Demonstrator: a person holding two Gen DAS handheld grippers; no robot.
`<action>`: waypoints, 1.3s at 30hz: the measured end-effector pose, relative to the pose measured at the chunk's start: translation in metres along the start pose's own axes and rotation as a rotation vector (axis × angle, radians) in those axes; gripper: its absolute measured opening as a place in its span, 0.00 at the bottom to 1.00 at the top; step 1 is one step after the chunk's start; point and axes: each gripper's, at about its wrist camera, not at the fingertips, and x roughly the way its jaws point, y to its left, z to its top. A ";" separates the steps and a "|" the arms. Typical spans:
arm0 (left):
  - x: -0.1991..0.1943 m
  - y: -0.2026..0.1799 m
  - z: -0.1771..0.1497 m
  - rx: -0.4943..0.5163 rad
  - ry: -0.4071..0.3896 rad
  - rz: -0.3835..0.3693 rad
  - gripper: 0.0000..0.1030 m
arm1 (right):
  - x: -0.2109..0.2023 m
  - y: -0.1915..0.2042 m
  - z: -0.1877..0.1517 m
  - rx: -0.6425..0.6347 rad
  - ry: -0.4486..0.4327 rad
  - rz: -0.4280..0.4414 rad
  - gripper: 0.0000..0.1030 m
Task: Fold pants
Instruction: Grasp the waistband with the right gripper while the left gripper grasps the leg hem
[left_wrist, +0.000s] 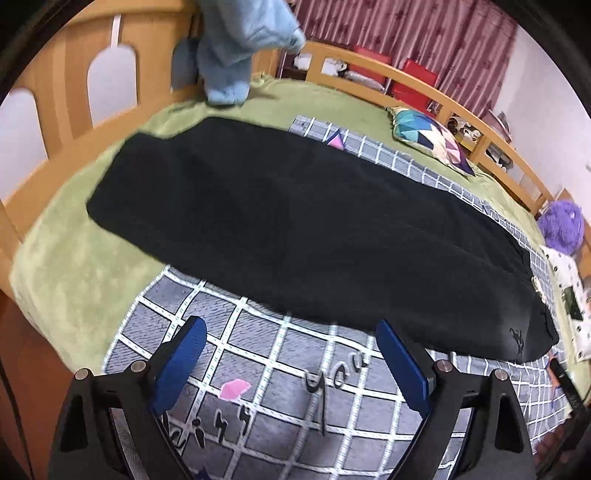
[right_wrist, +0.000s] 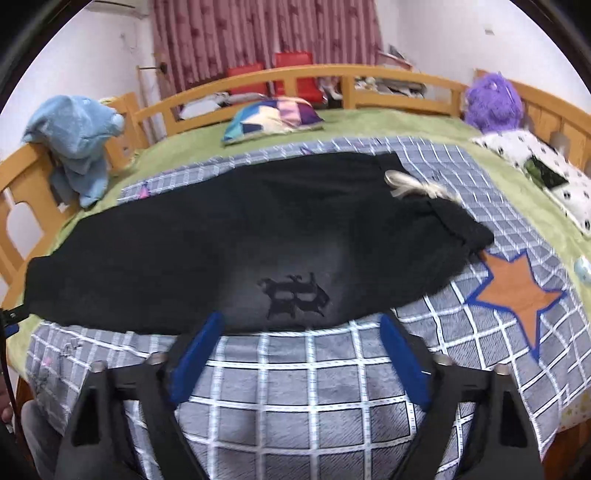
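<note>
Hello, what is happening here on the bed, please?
A person holds two grippers over black pants that lie flat, full length, on a grey checked blanket on the bed. The left gripper and the right gripper both point at the near edge of the pants with jaws apart. Nothing is gripped yet, and this fold has not begun.

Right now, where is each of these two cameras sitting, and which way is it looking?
Left wrist view: on the left tool, looking down across the black pants toward the blue plush toy; only its two blue fingers show.
Right wrist view: on the right tool, facing the pants' waist end, drawstring and purple plush; its own fingers show.
Shared: pants, checked blanket, patchwork pillow, curtain.
</note>
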 end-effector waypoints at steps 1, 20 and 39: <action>0.007 0.006 0.001 -0.012 0.005 -0.008 0.82 | 0.004 -0.006 -0.002 0.009 0.007 -0.007 0.67; 0.095 0.038 0.017 -0.188 0.027 -0.079 0.77 | 0.086 -0.085 -0.003 0.418 0.118 0.157 0.66; 0.061 0.009 0.131 -0.113 -0.110 -0.008 0.12 | 0.081 -0.059 0.114 0.327 0.011 0.201 0.13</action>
